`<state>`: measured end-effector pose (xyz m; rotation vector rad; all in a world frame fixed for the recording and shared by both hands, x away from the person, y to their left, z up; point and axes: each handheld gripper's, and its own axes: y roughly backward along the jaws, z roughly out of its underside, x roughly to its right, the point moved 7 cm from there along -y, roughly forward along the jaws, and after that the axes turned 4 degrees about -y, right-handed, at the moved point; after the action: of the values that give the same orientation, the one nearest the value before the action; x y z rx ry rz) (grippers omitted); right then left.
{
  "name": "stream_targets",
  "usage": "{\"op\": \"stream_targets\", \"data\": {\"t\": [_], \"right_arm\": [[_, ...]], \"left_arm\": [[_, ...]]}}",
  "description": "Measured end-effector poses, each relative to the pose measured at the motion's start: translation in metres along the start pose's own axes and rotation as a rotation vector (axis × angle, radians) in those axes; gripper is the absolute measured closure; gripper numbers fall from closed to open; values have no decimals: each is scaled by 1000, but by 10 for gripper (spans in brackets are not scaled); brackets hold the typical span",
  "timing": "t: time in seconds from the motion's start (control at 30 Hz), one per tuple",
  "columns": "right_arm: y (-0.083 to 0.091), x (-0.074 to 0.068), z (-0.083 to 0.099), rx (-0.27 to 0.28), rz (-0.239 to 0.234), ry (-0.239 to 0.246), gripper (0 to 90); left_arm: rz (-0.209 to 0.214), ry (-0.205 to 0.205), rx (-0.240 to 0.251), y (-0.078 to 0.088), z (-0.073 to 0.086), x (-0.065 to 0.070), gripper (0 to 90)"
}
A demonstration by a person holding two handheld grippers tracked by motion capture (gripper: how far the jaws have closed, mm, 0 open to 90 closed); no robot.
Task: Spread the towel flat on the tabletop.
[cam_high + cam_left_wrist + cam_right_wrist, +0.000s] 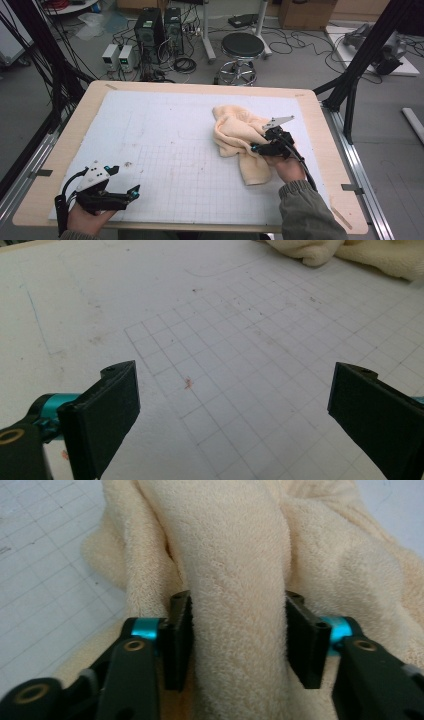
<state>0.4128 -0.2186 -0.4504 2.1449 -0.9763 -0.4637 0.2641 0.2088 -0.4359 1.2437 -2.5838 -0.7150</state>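
A thick fold of the cream towel (235, 605) sits between the right gripper (237, 640) pads — both pressing it; left gripper (235, 405) gapes wide, empty.

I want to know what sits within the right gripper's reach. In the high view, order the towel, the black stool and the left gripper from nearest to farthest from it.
1. towel: a fold between the right gripper jaws.
2. left gripper: across the mat, near left.
3. black stool: on the floor beyond the table's far edge.
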Motion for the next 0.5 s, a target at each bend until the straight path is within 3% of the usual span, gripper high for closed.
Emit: {"op": "stream_targets", "data": {"t": [0.2,0.5], "right_arm": [[-3,3,1,-6,-5,10,694],[4,-6,-4,15,-44,56,742]], "left_arm": [[-1,4,2,-1,0,-1,70],[-2,4,5,0,-1,0,70]]}}
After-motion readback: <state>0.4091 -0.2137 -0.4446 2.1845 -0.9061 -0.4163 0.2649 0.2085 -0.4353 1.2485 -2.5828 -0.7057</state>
